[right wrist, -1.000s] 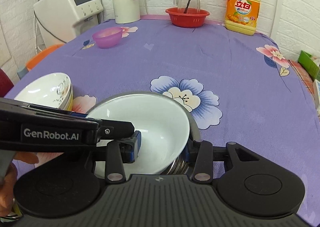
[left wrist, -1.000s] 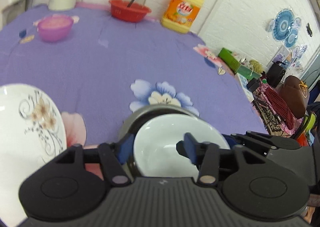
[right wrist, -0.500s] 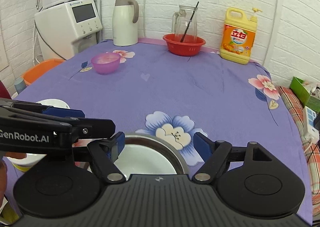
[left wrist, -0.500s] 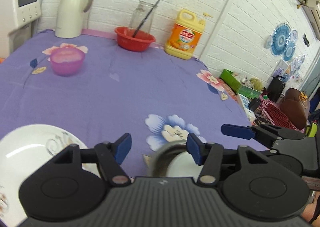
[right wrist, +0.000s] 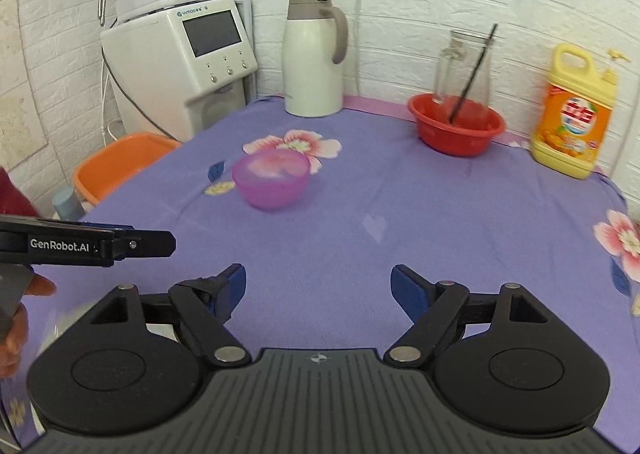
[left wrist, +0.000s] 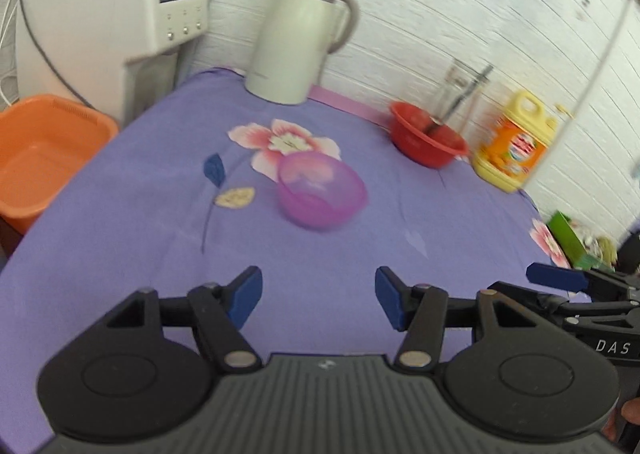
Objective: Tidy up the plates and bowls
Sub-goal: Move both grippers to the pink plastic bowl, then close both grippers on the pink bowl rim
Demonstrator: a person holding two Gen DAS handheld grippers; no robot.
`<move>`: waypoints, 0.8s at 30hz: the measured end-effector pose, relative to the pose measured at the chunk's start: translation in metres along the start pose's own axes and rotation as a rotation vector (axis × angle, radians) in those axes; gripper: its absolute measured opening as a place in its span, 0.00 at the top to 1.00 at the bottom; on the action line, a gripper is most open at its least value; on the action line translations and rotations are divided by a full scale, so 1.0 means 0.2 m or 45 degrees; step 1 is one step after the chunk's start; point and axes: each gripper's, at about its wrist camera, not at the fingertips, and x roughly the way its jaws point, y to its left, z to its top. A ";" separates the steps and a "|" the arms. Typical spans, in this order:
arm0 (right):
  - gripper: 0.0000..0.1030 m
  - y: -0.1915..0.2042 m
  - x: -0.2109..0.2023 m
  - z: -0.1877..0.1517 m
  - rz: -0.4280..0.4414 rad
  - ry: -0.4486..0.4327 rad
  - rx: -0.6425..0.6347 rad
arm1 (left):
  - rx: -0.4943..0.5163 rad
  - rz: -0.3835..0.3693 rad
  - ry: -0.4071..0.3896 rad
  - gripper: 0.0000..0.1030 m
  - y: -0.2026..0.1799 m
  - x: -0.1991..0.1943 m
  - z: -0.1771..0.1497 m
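The left gripper (left wrist: 318,296) hangs over the purple tablecloth (left wrist: 120,238) with its two blue fingers wide apart and nothing between them. The right gripper (right wrist: 318,292) is the same: fingers spread, holding nothing, just above the cloth. The two grippers are side by side.

A purple bowl (right wrist: 271,184) sits on the cloth ahead of both grippers, well apart from them, next to a pink flower print. Farther back stands a red bowl (right wrist: 456,130) with a glass jug (right wrist: 464,70) in it. A white kettle (right wrist: 314,58) is near the wall, and a yellow soap bottle (right wrist: 574,114) is at the right. By the right gripper's left finger, something pale and round peeks out; it may be a dish, but it is too hidden to tell.
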 end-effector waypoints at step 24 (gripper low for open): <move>0.00 0.07 0.99 0.28 0.059 0.201 0.059 | -0.102 0.042 0.120 0.60 0.18 0.81 0.34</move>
